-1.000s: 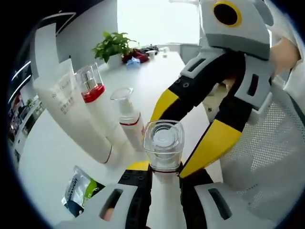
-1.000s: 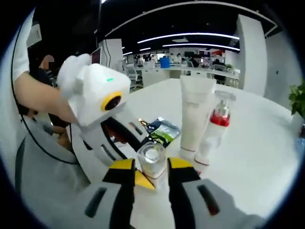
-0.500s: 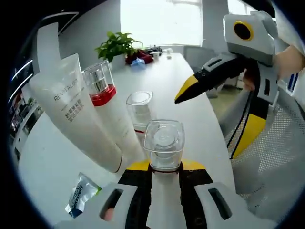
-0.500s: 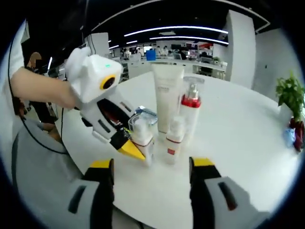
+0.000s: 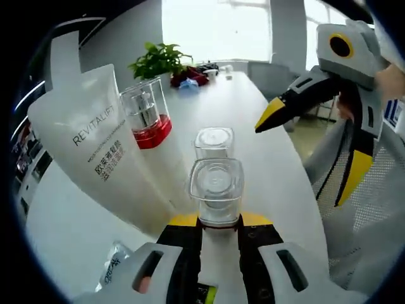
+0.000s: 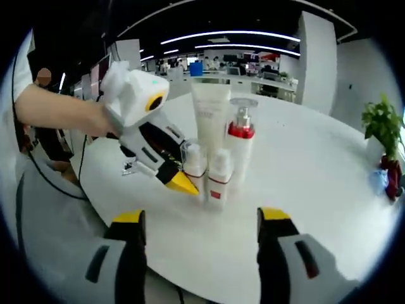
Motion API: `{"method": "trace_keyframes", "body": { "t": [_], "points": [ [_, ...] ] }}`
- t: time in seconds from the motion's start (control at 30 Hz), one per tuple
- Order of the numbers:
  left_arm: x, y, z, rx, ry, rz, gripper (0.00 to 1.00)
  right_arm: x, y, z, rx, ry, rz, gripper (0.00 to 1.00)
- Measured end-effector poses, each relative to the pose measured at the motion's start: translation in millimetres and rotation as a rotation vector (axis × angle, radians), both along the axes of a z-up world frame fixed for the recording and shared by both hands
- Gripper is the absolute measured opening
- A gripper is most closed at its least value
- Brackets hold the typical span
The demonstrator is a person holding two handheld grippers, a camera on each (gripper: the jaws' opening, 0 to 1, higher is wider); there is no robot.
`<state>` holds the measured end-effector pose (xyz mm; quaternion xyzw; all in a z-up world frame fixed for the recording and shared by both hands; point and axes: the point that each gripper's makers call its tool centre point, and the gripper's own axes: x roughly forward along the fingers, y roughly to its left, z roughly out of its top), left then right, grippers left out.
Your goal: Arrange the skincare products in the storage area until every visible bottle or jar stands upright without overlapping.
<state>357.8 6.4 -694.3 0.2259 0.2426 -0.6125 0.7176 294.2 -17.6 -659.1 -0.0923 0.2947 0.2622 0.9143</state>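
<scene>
My left gripper (image 5: 218, 221) is shut on a small white bottle (image 5: 216, 183) with a clear cap, held upright on the white table (image 5: 253, 126). Just beyond it stands a second small capped bottle (image 5: 214, 142). A red-banded pump bottle (image 5: 147, 114) and a tall white tube (image 5: 95, 152) stand to the left. In the right gripper view, the left gripper (image 6: 180, 183) holds its bottle (image 6: 193, 166) beside the other small bottle (image 6: 218, 174), the pump bottle (image 6: 239, 149) and the tube (image 6: 209, 117). My right gripper (image 6: 202, 221) is open, apart from them.
A sachet (image 5: 117, 272) lies flat on the table near the left jaw. A potted plant (image 5: 158, 60) and small items sit at the far end. The right gripper (image 5: 310, 149) hangs open over a mesh chair (image 5: 373, 209). A person's arm (image 6: 57, 117) reaches in.
The right gripper has let go of the small bottle, opened and drawn back. The left gripper keeps the bottle and has brought it close behind the other small bottle.
</scene>
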Motion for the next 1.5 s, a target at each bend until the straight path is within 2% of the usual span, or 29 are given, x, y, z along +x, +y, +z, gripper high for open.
{"method": "trace_keyframes", "body": {
  "t": [0.17,0.57,0.9,1.1,1.3,1.5],
  "points": [
    [1.1,-1.2,-1.6,0.013,-0.002,-0.016,0.18,-2.0,2.7,-0.4,-0.004,0.003,0.018,0.72],
    [2.5,-1.7,-6.1,0.037,0.001,-0.028,0.19,-1.6,0.9,0.2,0.012,0.009,0.002,0.73],
    [-3.0,3.6,-7.1,0.048,0.021,-0.014,0.32,-1.9,-0.5,6.5,0.02,-0.002,-0.004,0.73],
    [-7.7,15.3,-5.8,0.064,0.025,0.018,0.37,-1.7,-3.3,13.5,0.034,-0.012,-0.01,0.74],
    [-12.9,32.0,-4.1,0.068,0.04,0.07,0.41,-4.2,-5.8,20.3,0.03,-0.033,-0.009,0.71],
    [-19.2,56.2,-1.2,0.064,0.077,0.161,0.47,-5.6,-7.1,26.1,0.046,-0.049,-0.015,0.72]
  ]
}}
